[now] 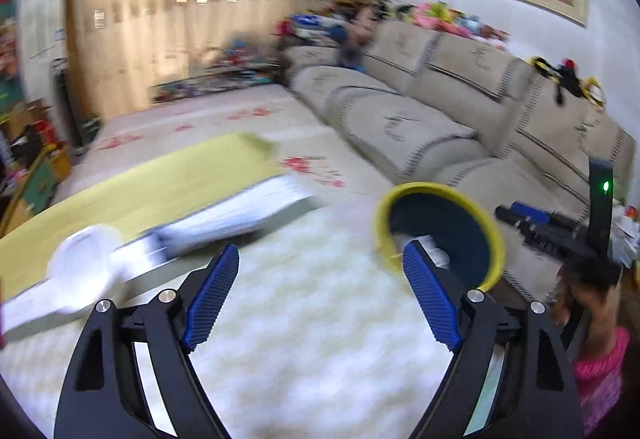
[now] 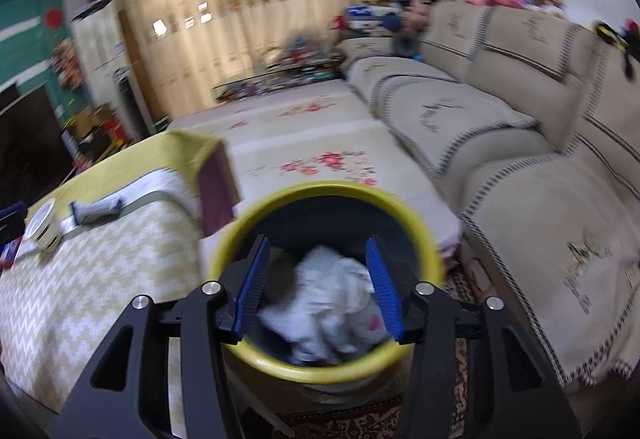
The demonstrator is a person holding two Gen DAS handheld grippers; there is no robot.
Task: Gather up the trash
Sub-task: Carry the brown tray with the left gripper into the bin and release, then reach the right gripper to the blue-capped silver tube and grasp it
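Note:
A bin with a yellow rim [image 2: 256,223] and a dark inside stands beside the table, right under my right gripper [image 2: 318,259]. Crumpled white paper [image 2: 332,295] lies blurred inside the bin, behind the blue pads, and the pads do not press on it; the right jaws stand apart. My left gripper [image 1: 320,259] is wide open over the patterned tablecloth [image 1: 312,319] with nothing between its fingers. The bin [image 1: 496,239] sits just past its right fingertip. A white round thing [image 1: 84,263] and a long white blurred item [image 1: 240,211] lie on the table ahead to the left.
A beige sofa [image 2: 500,143] runs along the right wall, with a floral mat [image 2: 320,143] in front of it. On the table's left lie a white roll [image 2: 42,225] and a grey cloth piece [image 2: 96,209]. A person's hand in a pink sleeve [image 1: 600,371] holds the other gripper.

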